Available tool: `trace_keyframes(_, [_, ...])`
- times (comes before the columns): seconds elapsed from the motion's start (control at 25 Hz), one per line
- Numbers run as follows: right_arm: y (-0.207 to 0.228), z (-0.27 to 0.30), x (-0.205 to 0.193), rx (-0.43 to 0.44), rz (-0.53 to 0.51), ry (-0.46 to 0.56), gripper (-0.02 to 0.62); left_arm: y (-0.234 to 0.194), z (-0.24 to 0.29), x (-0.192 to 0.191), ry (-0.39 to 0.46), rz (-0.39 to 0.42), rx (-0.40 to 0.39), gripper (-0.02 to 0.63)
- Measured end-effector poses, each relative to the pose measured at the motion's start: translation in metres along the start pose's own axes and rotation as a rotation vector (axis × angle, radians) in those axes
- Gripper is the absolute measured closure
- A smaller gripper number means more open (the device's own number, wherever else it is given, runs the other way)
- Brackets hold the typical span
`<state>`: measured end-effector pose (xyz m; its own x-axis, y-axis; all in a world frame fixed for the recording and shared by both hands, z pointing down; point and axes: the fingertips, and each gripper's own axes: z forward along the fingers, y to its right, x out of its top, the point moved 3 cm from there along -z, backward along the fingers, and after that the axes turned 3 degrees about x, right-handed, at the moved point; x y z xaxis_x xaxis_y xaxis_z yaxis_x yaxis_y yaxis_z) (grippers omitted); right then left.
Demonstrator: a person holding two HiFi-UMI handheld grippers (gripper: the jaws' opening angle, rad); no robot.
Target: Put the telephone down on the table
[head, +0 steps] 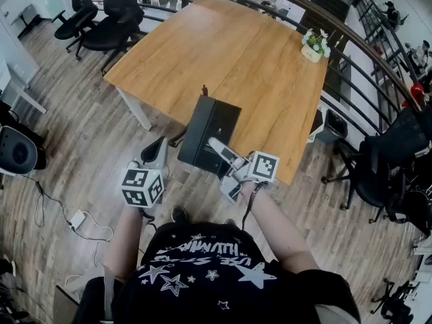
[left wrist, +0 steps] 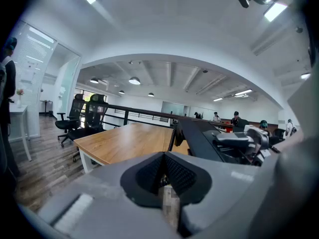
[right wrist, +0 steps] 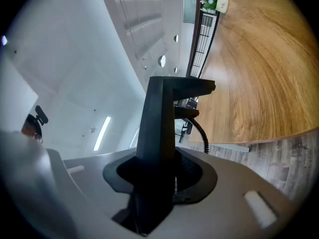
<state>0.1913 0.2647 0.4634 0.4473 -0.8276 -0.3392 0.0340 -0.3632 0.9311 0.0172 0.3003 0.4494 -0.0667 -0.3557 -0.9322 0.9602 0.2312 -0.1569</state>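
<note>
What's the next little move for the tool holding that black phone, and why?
Probably carry the telephone a bit further in over the table before lowering it. The right tool is clamped on it, and it hangs tilted at the table's near edge, partly over the floor, so setting it down here looks risky.

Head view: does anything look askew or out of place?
The black telephone hangs tilted at the wooden table's near edge, clamped in the right gripper rather than lying flat. Nothing looks spilled or damaged.
</note>
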Motion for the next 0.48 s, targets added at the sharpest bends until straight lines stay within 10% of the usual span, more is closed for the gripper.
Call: trace_keyframes(0.48, [-0.002,0.012,-0.012,0.003,-0.001,-0.034,0.437,-0.007,-0.006,-0.001,0.013,-0.013,0.008,0.604])
